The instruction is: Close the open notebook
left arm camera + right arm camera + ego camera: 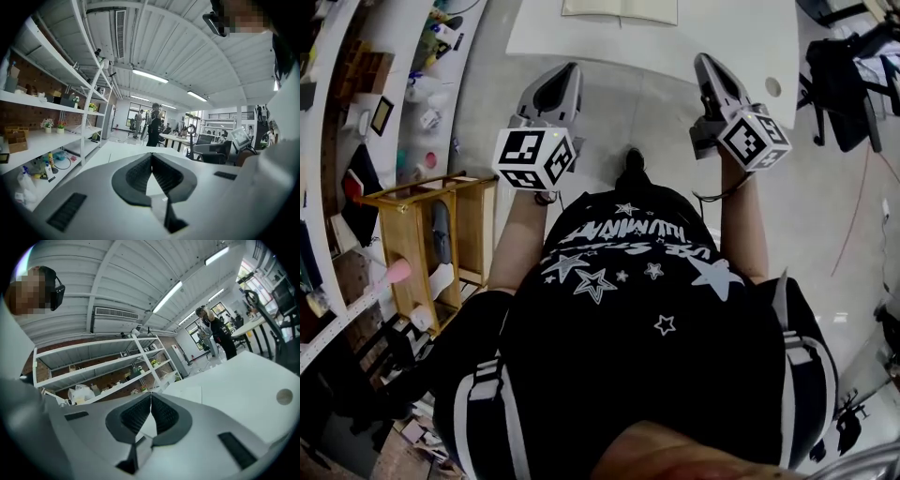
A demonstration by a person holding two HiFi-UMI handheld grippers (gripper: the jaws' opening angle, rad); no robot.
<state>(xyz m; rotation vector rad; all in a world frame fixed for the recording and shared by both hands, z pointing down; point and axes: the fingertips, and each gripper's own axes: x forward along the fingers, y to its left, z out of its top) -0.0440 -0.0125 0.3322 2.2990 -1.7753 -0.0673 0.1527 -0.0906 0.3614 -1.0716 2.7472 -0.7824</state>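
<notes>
**A:** How many grippers are there, and how do their jaws stand?

**B:** Two. The left gripper (152, 153) has its jaws pressed together with nothing between them. The right gripper (151, 393) is the same, closed and empty.

**A:** And the notebook?

**B:** One notebook (619, 9) lies open on the one white table (722, 37), at the top of the head view. It is well ahead of both grippers, and neither touches it.

**A:** Anything else?

**B:** One wooden rack (422, 234) stands on the floor to the person's left.
</notes>
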